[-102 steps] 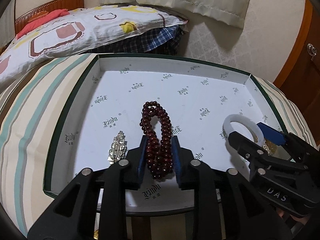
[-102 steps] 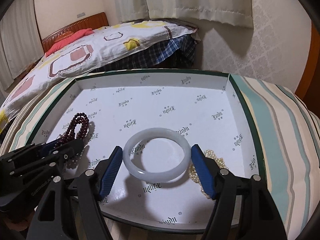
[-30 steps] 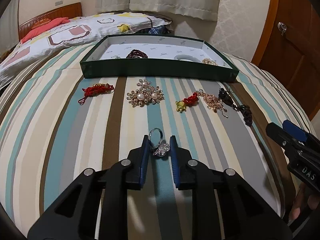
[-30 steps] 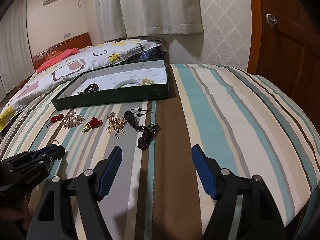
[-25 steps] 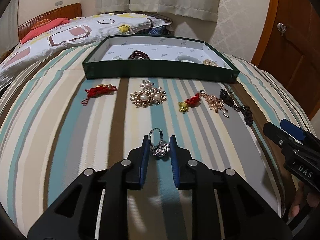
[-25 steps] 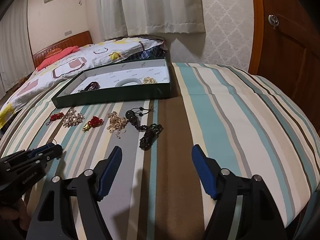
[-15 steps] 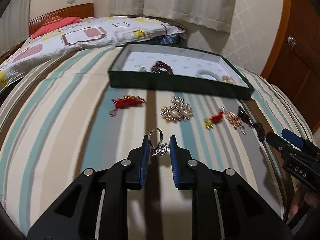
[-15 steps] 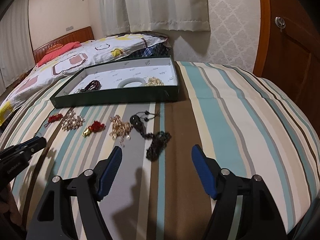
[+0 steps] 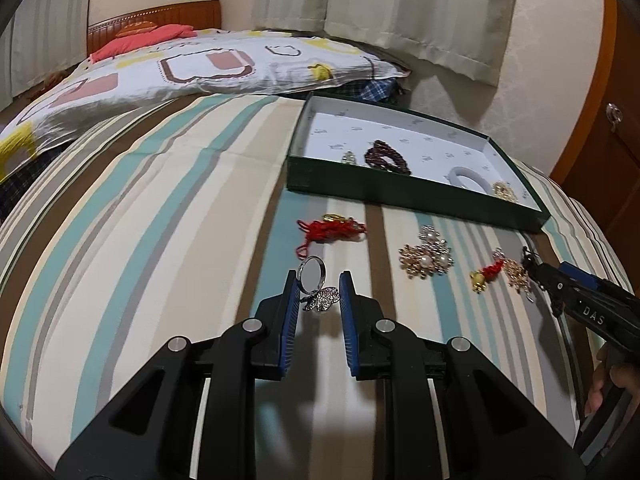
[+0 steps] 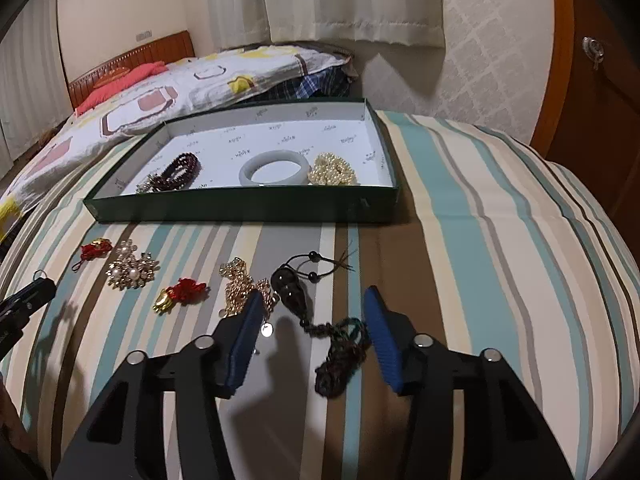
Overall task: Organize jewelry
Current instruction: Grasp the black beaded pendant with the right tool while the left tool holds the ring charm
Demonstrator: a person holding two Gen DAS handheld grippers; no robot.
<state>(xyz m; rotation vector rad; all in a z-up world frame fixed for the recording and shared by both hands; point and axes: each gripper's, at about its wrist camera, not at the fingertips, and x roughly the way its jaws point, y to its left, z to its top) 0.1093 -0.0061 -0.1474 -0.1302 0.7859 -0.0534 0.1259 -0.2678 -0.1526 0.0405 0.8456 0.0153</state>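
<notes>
Striped bedspread (image 10: pixel 480 240) carries a green tray (image 10: pixel 240 204); left jaws clamp a ring (image 9: pixel 314 286), right jaws closing over a dark pendant (image 10: pixel 290 286)

text: "DAS" | on: right claw (image 9: pixel 538 276) body | tray (image 10: pixel 240 208) lining print: unreadable

A home bedroom: bed (image 9: pixel 140 208), pillow (image 9: pixel 200 64), curtains (image 10: pixel 320 0).

loose jewelry (image 10: pixel 132 270) lies before the tray (image 10: pixel 240 204); a bangle (image 10: pixel 275 168) lies inside.
</notes>
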